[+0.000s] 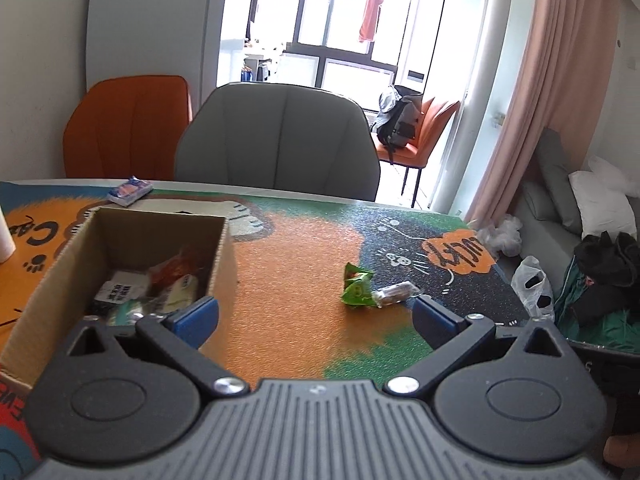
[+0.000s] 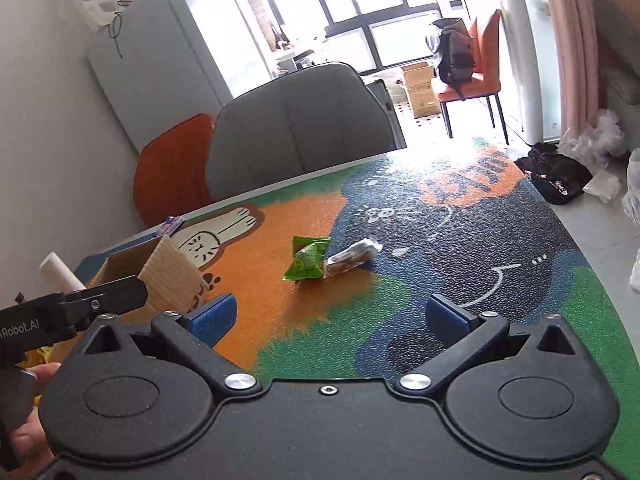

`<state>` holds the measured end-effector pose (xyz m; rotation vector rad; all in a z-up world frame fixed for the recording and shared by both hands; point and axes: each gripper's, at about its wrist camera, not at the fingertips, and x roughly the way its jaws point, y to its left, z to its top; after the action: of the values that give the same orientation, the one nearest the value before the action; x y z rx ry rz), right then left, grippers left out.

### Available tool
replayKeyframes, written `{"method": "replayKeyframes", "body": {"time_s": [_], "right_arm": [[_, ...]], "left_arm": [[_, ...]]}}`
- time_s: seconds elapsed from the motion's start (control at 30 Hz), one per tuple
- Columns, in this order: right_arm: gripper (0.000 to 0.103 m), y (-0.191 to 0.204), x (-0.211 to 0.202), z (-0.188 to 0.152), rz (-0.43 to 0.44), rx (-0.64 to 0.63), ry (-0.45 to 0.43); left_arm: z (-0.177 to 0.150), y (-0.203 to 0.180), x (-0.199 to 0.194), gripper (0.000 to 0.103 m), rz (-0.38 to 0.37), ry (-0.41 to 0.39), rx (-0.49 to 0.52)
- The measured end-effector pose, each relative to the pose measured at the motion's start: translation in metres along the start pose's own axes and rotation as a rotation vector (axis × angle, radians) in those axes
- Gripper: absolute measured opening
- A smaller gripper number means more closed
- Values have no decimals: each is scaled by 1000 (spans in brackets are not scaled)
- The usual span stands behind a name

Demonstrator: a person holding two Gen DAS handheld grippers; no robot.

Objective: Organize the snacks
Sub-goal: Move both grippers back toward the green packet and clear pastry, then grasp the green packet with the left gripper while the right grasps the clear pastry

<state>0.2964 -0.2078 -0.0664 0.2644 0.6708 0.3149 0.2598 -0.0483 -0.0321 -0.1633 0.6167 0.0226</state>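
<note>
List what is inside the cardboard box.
The cardboard box holds several wrapped snacks: a white labelled packet, an orange-red wrapper and a pale packet. The left gripper hides the near corner; anything underneath is covered.

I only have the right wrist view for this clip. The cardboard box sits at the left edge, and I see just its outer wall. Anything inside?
Observer: Yes. The cardboard box already holds several wrapped snacks.
Operator: Any snack beyond the box?
Observer: A blue-and-white packet lies near the table's far edge.
Operator: Left gripper's state?
Observer: The left gripper is open and empty, its left finger over the box's near corner.
</note>
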Motion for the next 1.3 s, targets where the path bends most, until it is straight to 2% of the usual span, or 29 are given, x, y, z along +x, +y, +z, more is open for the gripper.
{"method": "replayKeyframes", "body": {"time_s": [0.2, 0.37, 0.53, 0.67, 0.97, 1.2, 1.3], "right_arm": [[95, -16, 13, 4, -7, 64, 6], [80, -31, 35, 9, -10, 156, 26], [72, -42, 62, 13, -12, 233, 46], [68, -48, 81, 17, -14, 279, 64], [62, -62, 114, 21, -18, 426, 96], [62, -64, 124, 16, 7, 457, 19], [63, -59, 125, 16, -1, 422, 5]], "left_arm": [[4, -10, 23, 99, -10, 7, -11], [10, -15, 47, 86, -18, 32, -39], [16, -16, 74, 76, -12, 59, -64], [22, -17, 95, 68, -16, 88, -88], [25, -16, 139, 60, -9, 159, -168], [20, -10, 169, 60, -28, 185, -208], [17, -9, 178, 60, -48, 192, -219]]}}
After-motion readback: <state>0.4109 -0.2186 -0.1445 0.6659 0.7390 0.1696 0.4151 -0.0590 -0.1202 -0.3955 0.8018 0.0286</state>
